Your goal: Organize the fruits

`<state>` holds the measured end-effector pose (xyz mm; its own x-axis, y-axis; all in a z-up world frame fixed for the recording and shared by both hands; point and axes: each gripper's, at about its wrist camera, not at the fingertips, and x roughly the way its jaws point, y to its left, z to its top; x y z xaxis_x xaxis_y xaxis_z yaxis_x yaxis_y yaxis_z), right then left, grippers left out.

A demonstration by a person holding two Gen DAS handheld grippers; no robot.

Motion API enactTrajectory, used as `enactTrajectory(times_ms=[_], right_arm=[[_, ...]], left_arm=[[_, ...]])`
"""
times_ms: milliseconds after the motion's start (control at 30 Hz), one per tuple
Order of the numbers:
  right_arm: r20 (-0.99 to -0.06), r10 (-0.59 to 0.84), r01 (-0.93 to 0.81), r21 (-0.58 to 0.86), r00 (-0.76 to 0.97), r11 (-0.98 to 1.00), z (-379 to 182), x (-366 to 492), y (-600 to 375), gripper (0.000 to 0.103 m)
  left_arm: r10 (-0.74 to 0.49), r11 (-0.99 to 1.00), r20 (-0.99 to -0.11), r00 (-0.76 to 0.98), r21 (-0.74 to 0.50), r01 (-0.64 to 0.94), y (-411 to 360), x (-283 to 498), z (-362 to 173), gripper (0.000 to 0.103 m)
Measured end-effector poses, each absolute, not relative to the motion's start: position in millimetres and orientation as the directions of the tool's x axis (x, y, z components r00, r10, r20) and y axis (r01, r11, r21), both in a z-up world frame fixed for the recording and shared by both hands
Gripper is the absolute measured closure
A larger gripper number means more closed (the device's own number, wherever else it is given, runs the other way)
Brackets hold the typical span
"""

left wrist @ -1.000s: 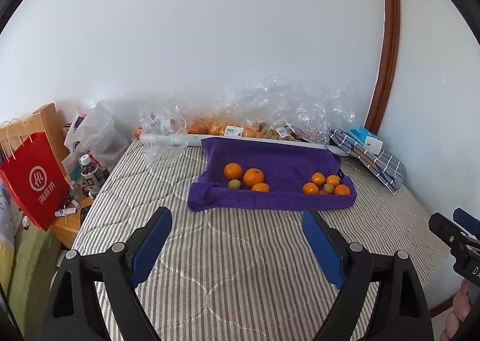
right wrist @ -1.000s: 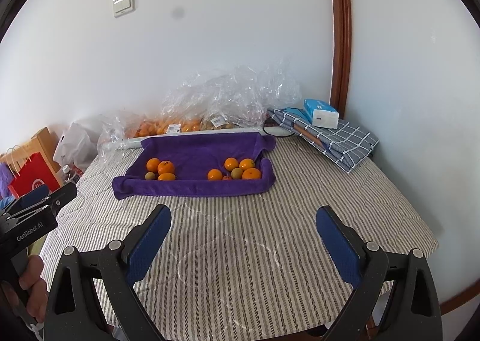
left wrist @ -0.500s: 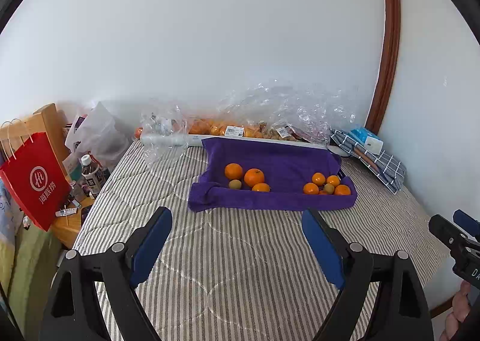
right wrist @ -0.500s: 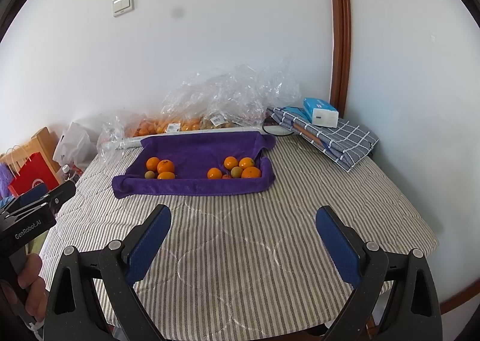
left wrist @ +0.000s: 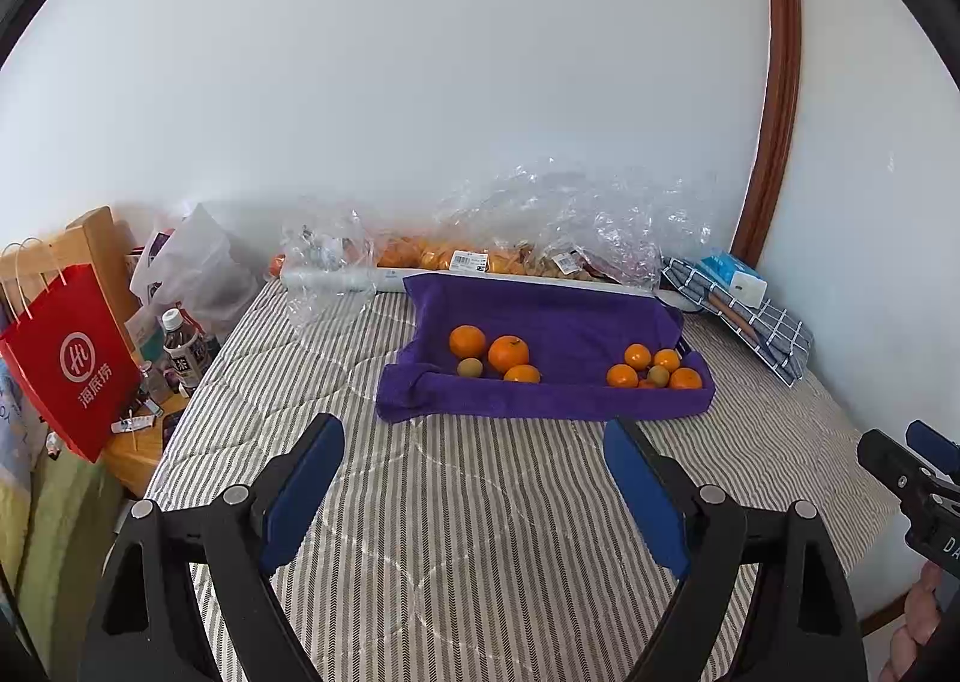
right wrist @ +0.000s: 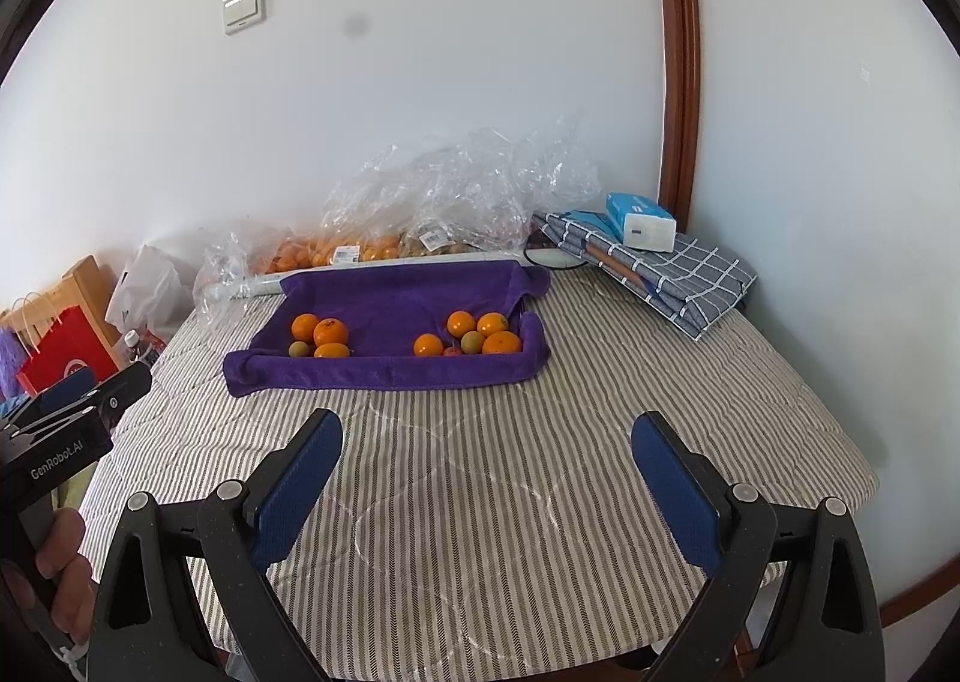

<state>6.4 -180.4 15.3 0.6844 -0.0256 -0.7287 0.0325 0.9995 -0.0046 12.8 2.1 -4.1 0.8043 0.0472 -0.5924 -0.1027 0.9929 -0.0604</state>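
Bed: fruit in two mixed clusters [left wrist: 493, 356] [left wrist: 655, 368] at either end of purple towel [left wrist: 564, 322] | sorted or unsorted: cannot tell | left tongs [left wrist: 474, 493], right tongs [right wrist: 487, 487] spread, empty, short of towel

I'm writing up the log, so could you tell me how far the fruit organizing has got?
Done: fruit already sits in two clusters on the purple towel, one left, one right. In hand: nothing; the left gripper and right gripper are open and empty above the striped bed. Left: any sorting of the clusters.

Bright, even daylight; sharp; fisheye-warped edges.
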Motion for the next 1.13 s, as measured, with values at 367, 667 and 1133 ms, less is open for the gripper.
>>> enactTrajectory(times_ms=[367,667,1133], right_arm=[[-0.729,-0.025,0.032,-0.003,0.684,0.999,15.1,6.4,-180.4,0.007],[-0.730,-0.025,0.033,-0.003,0.684,0.999,13.7,6.5,-178.7,0.007],[-0.729,-0.025,0.034,-0.002,0.684,0.999,13.9,6.1,-177.9,0.007]], left_arm=[[0.049,0.993,-0.593,0.804,-0.058,-0.103,3.0,12.6,-4.2,0.015],[0.051,0.993,-0.592,0.805,-0.057,-0.105,4.8,12.1,-4.2,0.015],[0.055,0.994,-0.577,0.815,-0.047,-0.100,5.7,10.0,-3.2,0.015]])
